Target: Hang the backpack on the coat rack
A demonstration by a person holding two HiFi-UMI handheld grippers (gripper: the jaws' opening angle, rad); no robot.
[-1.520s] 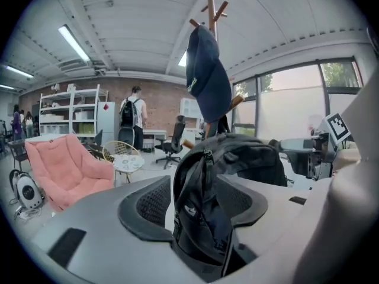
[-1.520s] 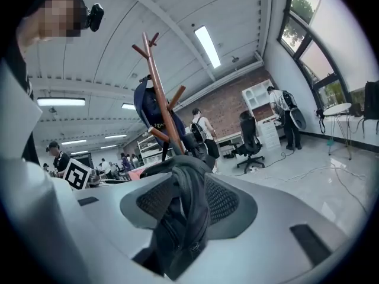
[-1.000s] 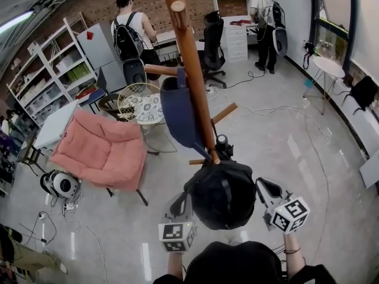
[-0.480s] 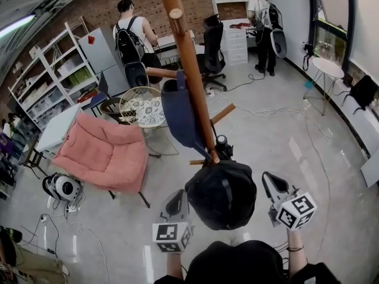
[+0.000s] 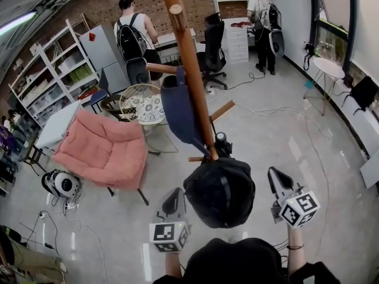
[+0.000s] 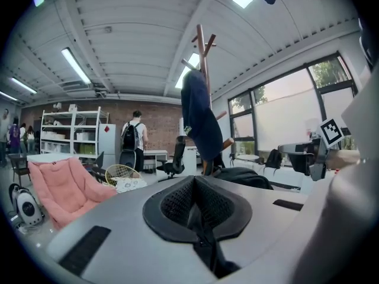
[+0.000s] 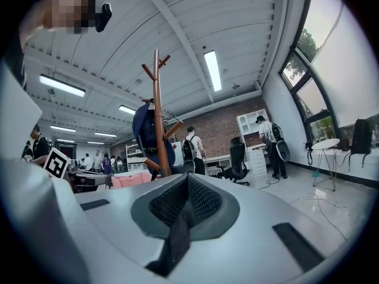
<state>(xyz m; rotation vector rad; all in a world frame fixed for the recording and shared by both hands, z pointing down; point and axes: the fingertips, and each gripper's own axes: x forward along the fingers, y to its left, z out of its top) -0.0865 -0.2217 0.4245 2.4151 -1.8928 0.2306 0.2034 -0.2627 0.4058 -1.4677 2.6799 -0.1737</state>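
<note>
left tongs (image 5: 175,193), right tongs (image 5: 276,175) both shut, empty — backpack (image 5: 220,191) on coat rack (image 5: 188,58)

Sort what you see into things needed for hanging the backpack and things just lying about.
Needed: backpack, coat rack, left gripper, right gripper, both shut on its straps.
Lying about: blue jacket, pink chair, wire table, office chair, white shelves.

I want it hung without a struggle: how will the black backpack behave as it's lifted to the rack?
The backpack bulges round, so it is probably stuffed and heavy. Its fabric looks soft, so it will likely sag and swing from the thin strap that the left gripper and right gripper each seem to pinch.
</note>
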